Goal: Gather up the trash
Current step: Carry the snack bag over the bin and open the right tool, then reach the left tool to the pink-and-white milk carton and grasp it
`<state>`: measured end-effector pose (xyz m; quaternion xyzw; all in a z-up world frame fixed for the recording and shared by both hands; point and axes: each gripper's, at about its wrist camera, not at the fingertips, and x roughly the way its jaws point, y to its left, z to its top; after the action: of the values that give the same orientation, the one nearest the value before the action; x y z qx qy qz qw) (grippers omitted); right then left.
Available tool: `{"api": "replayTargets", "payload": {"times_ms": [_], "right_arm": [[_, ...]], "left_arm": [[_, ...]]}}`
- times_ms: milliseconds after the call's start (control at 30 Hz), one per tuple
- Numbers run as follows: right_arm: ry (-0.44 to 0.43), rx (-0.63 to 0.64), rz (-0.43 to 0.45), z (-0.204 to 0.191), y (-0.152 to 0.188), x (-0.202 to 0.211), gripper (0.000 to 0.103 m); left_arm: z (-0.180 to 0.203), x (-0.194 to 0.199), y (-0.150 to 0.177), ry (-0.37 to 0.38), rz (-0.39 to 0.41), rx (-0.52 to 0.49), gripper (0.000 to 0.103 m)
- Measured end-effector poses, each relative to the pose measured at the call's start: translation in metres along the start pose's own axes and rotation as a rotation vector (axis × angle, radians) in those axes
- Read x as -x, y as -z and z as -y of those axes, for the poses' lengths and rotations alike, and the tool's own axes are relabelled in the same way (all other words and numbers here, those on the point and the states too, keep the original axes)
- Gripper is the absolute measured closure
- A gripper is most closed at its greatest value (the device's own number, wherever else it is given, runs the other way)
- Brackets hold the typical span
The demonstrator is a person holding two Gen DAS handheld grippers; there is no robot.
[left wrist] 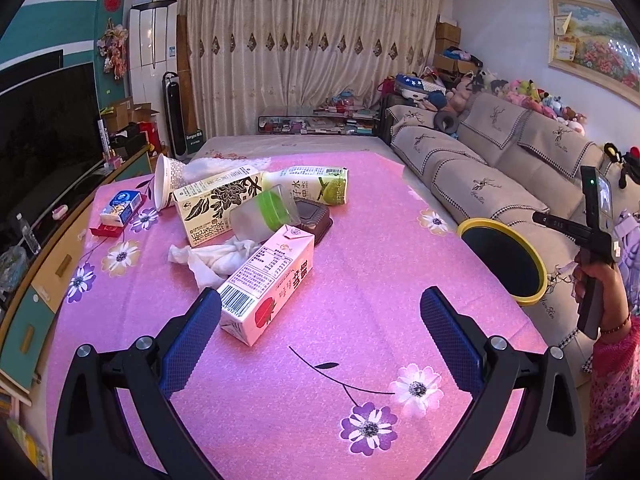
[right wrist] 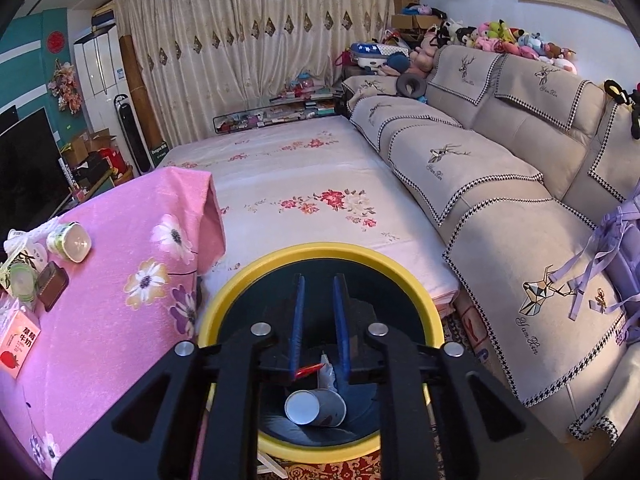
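Note:
My left gripper (left wrist: 320, 300) stands open wide just above the pink tablecloth (left wrist: 360, 240). Its left finger sits beside a pink strawberry milk carton (left wrist: 268, 280) lying on its side. Behind that carton lie crumpled tissue (left wrist: 212, 258), a cream tea carton (left wrist: 218, 208), a green-lidded clear jar (left wrist: 264, 216), a dark plastic tray (left wrist: 316, 216), a green-and-white carton (left wrist: 316, 188) and a tipped paper cup (left wrist: 166, 182). My right gripper (right wrist: 319, 280) hangs over the yellow-rimmed bin (right wrist: 424, 292), slightly open with nothing between its pads. A paper cup (right wrist: 316, 406) and a small wrapper (right wrist: 326, 372) lie in the bin.
A blue tissue pack (left wrist: 120, 208) and a red box (left wrist: 106, 231) lie at the table's left. The bin (left wrist: 532, 264) stands off the table's right edge, with a person's hand (left wrist: 592, 276) above it. A beige sofa (right wrist: 500, 184) runs along the right.

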<state>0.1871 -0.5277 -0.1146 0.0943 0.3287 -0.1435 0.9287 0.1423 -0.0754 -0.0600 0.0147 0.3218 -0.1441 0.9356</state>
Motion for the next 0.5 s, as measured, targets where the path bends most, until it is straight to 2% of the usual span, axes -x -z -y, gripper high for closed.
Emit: {"api": "replayTargets", "payload": {"times_ms": [200, 367, 500], "right_arm": [[-0.035, 0.023, 0.010, -0.014, 0.008, 0.014, 0.083], [-0.053, 0.027, 0.007, -0.020, 0.008, 0.016, 0.083], [-0.058, 0.028, 0.003, -0.023, 0.009, 0.015, 0.082]], "left_arm": [[-0.032, -0.020, 0.003, 0.012, -0.009, 0.045, 0.005], [-0.044, -0.043, 0.007, 0.004, -0.017, -0.010, 0.005], [-0.052, -0.060, 0.008, 0.040, -0.038, -0.021, 0.005]]}}
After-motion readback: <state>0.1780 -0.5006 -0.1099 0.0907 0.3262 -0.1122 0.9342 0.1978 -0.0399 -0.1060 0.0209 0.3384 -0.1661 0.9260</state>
